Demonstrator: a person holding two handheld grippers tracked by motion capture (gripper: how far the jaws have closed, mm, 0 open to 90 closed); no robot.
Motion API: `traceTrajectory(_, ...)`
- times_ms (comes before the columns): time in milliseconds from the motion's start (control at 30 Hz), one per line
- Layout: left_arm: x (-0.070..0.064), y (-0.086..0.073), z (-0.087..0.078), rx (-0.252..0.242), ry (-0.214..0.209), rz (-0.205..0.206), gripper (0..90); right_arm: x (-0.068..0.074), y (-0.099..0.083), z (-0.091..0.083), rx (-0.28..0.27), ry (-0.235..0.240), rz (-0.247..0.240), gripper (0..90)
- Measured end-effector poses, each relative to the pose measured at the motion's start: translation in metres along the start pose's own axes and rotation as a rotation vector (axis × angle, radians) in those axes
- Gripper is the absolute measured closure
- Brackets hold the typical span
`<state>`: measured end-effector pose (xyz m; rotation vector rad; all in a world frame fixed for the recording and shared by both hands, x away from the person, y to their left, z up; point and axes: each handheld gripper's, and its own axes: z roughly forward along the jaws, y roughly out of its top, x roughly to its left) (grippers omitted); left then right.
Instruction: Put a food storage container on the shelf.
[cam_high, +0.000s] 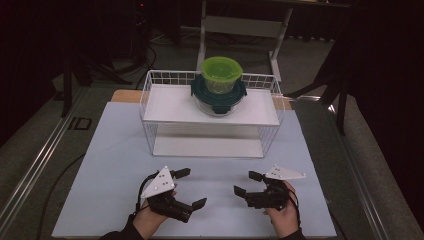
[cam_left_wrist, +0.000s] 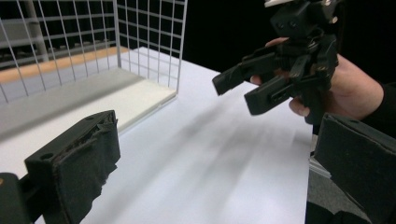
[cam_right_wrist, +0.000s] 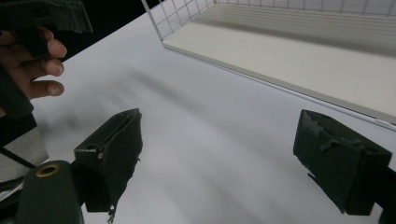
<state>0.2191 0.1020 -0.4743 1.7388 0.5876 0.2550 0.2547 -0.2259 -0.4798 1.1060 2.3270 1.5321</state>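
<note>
The white rectangular surface (cam_high: 110, 165) carries a white wire two-tier shelf rack (cam_high: 150, 107) toward twelve o'clock, and on the rack's upper shelf, right of centre, a lime-green translucent plastic bowl (cam_high: 221, 74) sits on top of a dark teal-lidded glass container (cam_high: 218, 97). Well short of them, the left hand-held gripper (cam_high: 190, 188) at seven o'clock and the right hand-held gripper (cam_high: 245, 183) at five o'clock hover with jaws apart, holding nothing. A clean pick probably means reaching over the rack's wire rim, straddling the bowl's lip, and lifting straight up so the container below stays put.
</note>
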Motion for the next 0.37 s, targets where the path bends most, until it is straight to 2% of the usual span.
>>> traceTrajectory(100,0.001,-0.005,-0.001,0.006,0.013,0.013,0.0,-0.001,-0.004,-0.004,-0.002,-0.03,-0.023,15.0)
traceTrajectory(367,0.002,-0.013,0.002,0.025,0.013,0.015,0.0,-0.009,-0.009,-0.01,-0.03,-0.048,0.003,15.0)
